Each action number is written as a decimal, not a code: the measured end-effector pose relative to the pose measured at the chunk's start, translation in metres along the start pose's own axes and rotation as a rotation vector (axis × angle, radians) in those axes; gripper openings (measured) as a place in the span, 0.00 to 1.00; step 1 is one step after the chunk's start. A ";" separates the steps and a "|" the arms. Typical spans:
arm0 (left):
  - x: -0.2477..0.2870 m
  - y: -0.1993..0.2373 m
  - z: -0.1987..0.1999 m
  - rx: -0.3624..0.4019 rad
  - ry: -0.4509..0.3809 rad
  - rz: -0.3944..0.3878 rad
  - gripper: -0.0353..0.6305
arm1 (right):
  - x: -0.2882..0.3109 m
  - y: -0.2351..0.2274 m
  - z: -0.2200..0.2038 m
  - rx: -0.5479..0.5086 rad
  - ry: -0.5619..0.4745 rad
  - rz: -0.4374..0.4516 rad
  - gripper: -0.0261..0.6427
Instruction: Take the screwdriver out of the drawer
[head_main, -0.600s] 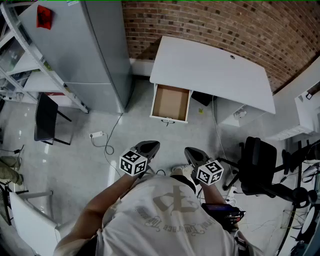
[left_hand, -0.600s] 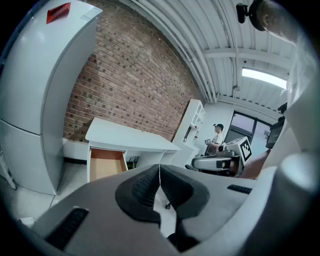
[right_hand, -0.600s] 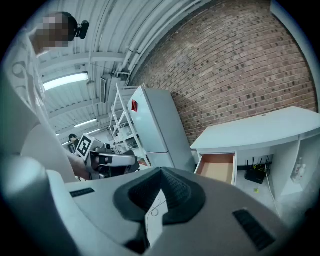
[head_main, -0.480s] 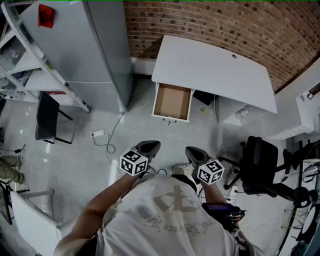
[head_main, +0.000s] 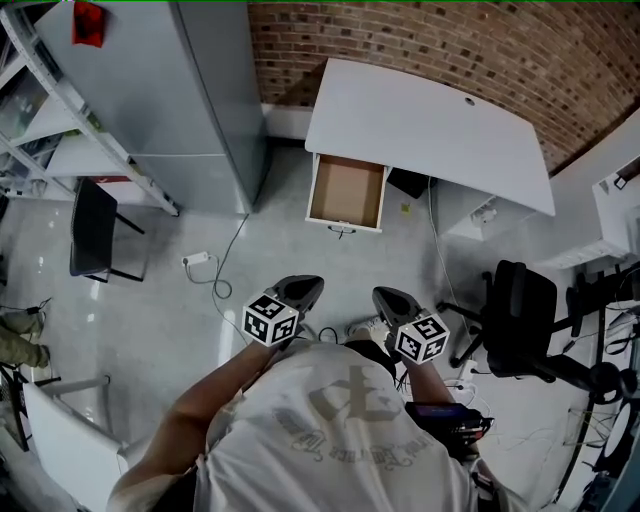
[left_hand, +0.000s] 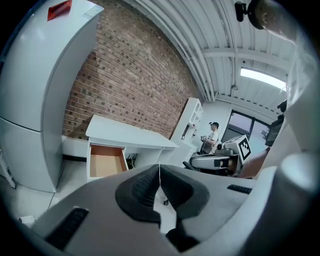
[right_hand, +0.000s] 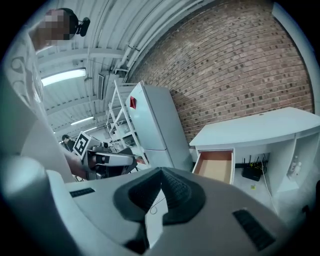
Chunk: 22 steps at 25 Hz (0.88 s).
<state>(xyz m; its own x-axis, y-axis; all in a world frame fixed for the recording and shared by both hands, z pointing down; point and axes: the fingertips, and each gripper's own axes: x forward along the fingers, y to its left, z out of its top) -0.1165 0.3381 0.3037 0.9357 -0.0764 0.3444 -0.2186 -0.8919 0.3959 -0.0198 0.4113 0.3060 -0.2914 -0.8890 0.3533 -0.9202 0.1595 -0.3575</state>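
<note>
**Across the room from the desk: drawer already open, nothing grabbed yet**

Over the last half second or so, the whole scene was nudged a little in the head view. The white desk (head_main: 430, 120) and its pulled-out drawer (head_main: 346, 192) were shifted slightly up the frame, while the two grippers were kept almost where they had been. No real ground was gained, tbh: a wide stretch of bare floor (head_main: 300, 255) was still left between the grippers and the drawer. So the approach could only be judged as barely begun, with the reach-in and pickup both undone.

Both tools were held close in front of the chest, side by side, aimed at the desk and tipped a bit downward. The left gripper (head_main: 300, 292) was seen with its pads pressed together on nothing. The right gripper (head_main: 390, 300) was likewise closed and empty.

As for the screwdriver, it couldn't be made out anywhere. Only a plain brown bottom was shown in the part of the drawer that was visible, so it was likely hidden from these angles or too small to be picked out.
</note>
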 end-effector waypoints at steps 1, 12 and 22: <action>-0.001 0.001 0.000 -0.001 0.001 -0.001 0.09 | 0.000 0.000 0.000 0.003 -0.001 -0.005 0.07; -0.018 0.001 -0.022 -0.049 -0.004 0.025 0.09 | 0.002 0.007 -0.014 0.023 0.036 0.006 0.07; -0.027 0.021 -0.015 -0.069 -0.037 0.078 0.09 | 0.038 0.012 -0.003 -0.006 0.071 0.079 0.07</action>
<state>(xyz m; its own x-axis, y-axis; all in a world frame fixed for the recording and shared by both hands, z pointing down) -0.1502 0.3277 0.3154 0.9243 -0.1621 0.3456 -0.3087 -0.8500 0.4269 -0.0431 0.3809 0.3176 -0.3809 -0.8408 0.3848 -0.8950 0.2307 -0.3818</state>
